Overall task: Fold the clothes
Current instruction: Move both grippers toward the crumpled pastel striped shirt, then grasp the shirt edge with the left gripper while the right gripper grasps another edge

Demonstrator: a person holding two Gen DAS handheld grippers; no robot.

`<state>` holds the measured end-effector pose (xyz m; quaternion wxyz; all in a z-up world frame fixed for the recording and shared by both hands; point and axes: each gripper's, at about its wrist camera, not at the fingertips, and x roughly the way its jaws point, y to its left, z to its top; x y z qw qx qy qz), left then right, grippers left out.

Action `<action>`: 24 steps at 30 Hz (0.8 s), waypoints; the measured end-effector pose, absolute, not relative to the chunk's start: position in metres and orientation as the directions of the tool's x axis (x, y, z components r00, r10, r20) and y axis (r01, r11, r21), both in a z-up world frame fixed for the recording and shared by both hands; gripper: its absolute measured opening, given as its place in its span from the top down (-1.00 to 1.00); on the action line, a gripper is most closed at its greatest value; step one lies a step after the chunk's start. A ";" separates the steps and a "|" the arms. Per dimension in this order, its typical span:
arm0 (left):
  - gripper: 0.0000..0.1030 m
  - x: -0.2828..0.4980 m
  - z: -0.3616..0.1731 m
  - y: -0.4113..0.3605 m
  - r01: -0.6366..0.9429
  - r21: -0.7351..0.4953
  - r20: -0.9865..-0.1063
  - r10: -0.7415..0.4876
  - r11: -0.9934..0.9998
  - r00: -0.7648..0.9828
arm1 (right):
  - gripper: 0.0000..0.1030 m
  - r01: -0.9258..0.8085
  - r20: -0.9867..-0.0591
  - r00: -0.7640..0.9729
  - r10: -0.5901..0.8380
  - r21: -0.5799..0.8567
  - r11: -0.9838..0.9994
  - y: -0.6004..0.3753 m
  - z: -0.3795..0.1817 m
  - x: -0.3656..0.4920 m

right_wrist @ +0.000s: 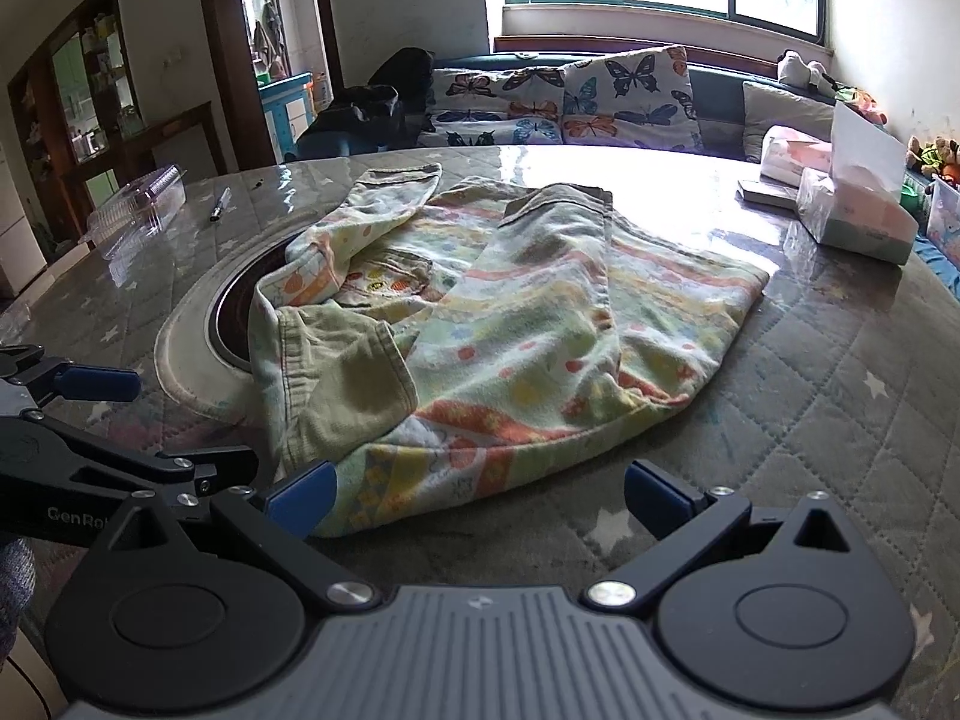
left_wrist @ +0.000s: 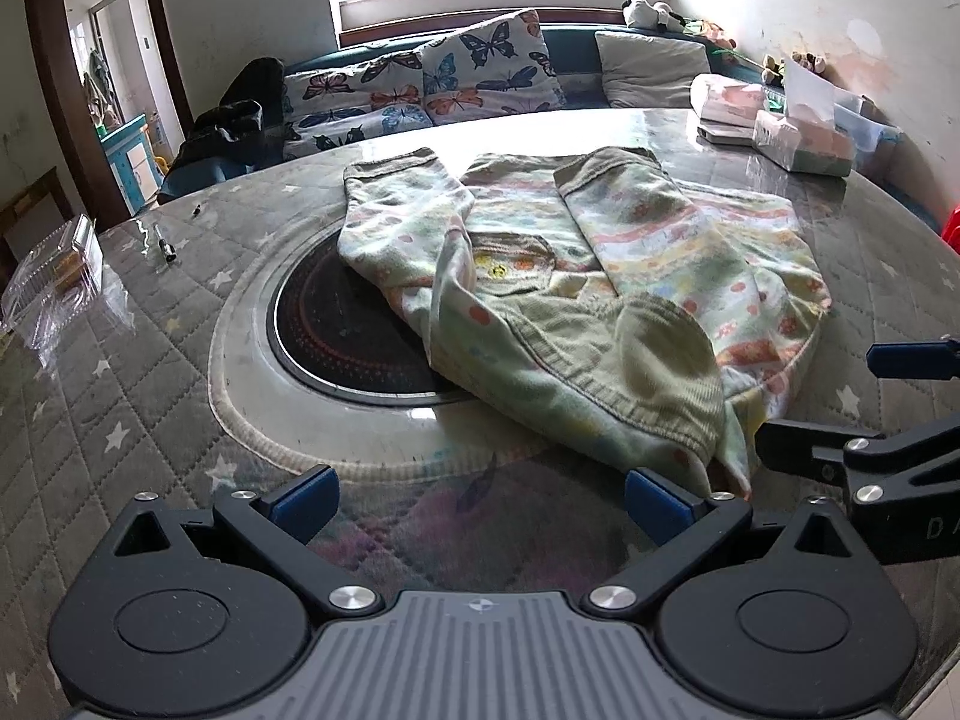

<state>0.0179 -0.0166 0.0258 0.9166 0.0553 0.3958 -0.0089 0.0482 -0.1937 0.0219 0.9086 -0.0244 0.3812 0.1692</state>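
Left wrist view is showing the left gripper [left_wrist: 480, 504] hovering with its blue pads spread wide and nothing between them, its right pad just beside the near hem of the patterned garment [left_wrist: 600, 276] — sleeves lying folded in over the body. Right wrist view has the right gripper [right_wrist: 480, 501] gaping empty too, its left pad touching the garment's near edge, which is lying on the quilted table [right_wrist: 840, 396] — partly covering the round dark inset [right_wrist: 231, 306].

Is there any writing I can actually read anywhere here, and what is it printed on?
"GenRo", cut off by the near tongs: on the black arm of the left tongs, right wrist view.
"D A", cut off at the frame edge: on the right tongs, left wrist view.
Tissue packs: print too blurred to read.
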 end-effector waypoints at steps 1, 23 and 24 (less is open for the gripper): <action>-1.00 0.019 0.027 -0.016 0.059 0.095 -0.726 0.029 0.994 0.687 | -1.00 -0.328 -0.700 0.652 0.291 0.086 0.941 -0.193 0.023 0.050; -1.00 0.060 0.053 -0.001 0.018 0.108 -0.694 0.063 0.994 0.717 | -0.96 -0.339 -0.680 0.663 0.313 0.101 0.935 -0.203 0.041 0.098; -1.00 0.063 0.055 0.001 0.015 0.105 -0.690 0.062 0.994 0.721 | -0.89 -0.335 -0.679 0.667 0.308 0.097 0.937 -0.205 0.042 0.103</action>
